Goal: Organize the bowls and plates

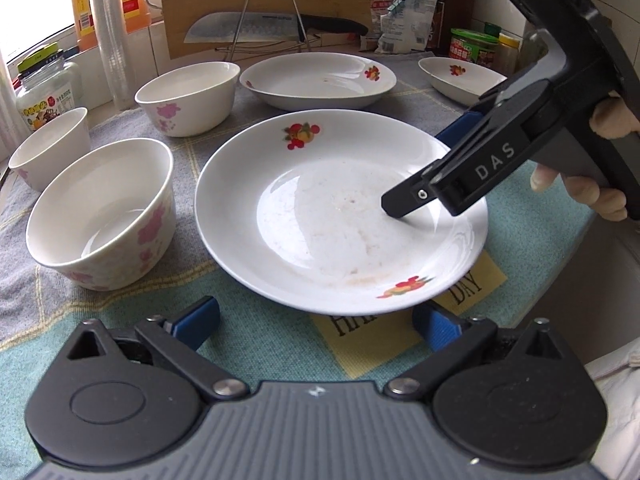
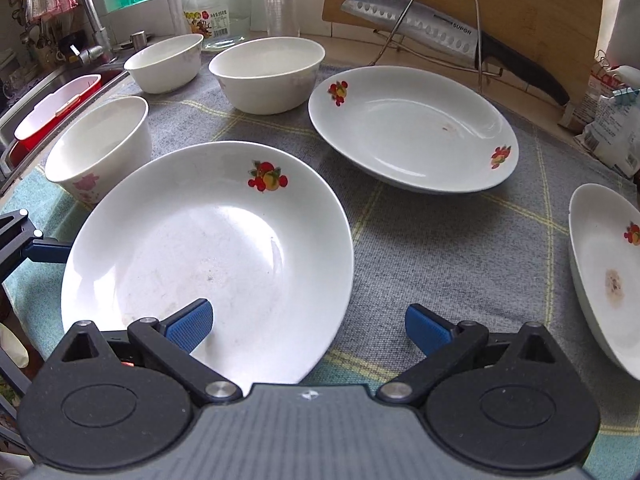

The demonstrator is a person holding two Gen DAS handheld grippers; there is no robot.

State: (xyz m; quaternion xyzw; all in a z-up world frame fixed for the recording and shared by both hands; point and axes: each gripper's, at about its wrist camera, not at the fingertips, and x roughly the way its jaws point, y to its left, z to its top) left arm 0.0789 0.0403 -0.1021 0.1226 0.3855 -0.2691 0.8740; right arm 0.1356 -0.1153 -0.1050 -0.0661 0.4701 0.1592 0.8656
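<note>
A grey and teal checked cloth (image 1: 248, 344) covers the table, with a cutting board (image 2: 520, 4) and a knife (image 2: 436, 28) propped on a wire rack at the back and a sink (image 2: 52, 92) off to one side. Three bowls, the nearest one (image 1: 100, 216) pink-flowered, stand beside three fruit-patterned plates. The near plate (image 1: 340, 216) lies just ahead of the left claw (image 1: 316, 320), whose fingers are spread wide. The right claw (image 2: 308, 328) is spread too, one finger over the plate's rim, the other outside it.
</note>
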